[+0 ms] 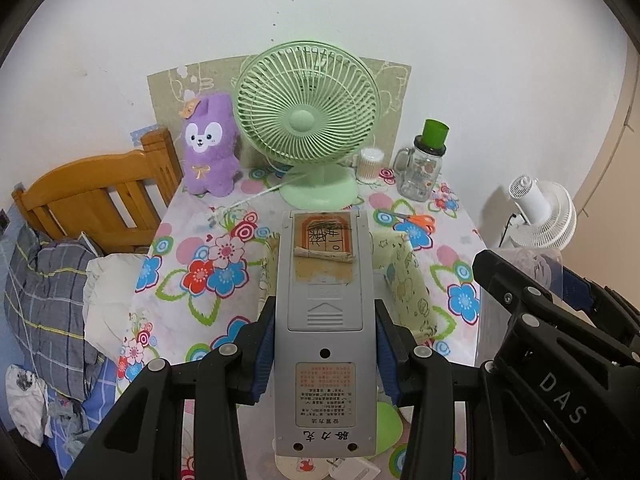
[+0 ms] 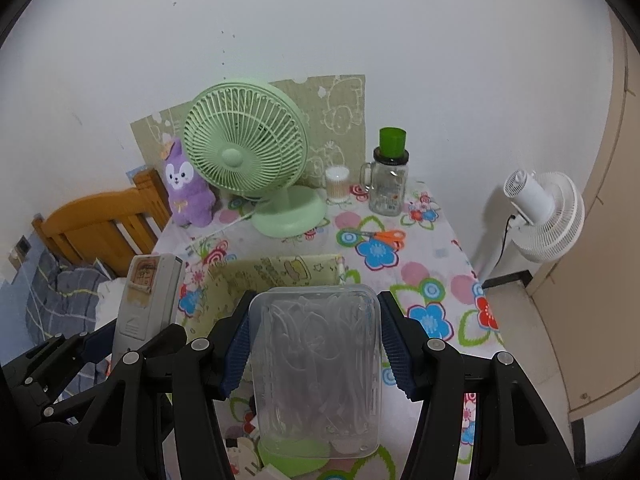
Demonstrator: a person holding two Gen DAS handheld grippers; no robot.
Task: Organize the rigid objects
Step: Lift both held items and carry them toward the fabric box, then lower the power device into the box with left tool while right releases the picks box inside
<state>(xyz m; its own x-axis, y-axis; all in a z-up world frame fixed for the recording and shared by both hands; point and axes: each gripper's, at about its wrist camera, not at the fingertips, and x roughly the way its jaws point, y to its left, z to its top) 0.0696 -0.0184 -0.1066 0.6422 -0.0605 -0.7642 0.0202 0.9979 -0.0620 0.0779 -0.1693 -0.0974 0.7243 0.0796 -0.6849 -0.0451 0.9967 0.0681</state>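
Remote control [image 1: 325, 336] in left jaws, clear box [image 2: 316, 372] in right.

Your grey remote [image 1: 325, 336] fills the lower centre of the left view, back up, with a peeling label near its far end. Your clear box [image 2: 316, 372] of white pieces sits lower centre in the right view, above the fabric bin [image 2: 276, 272].
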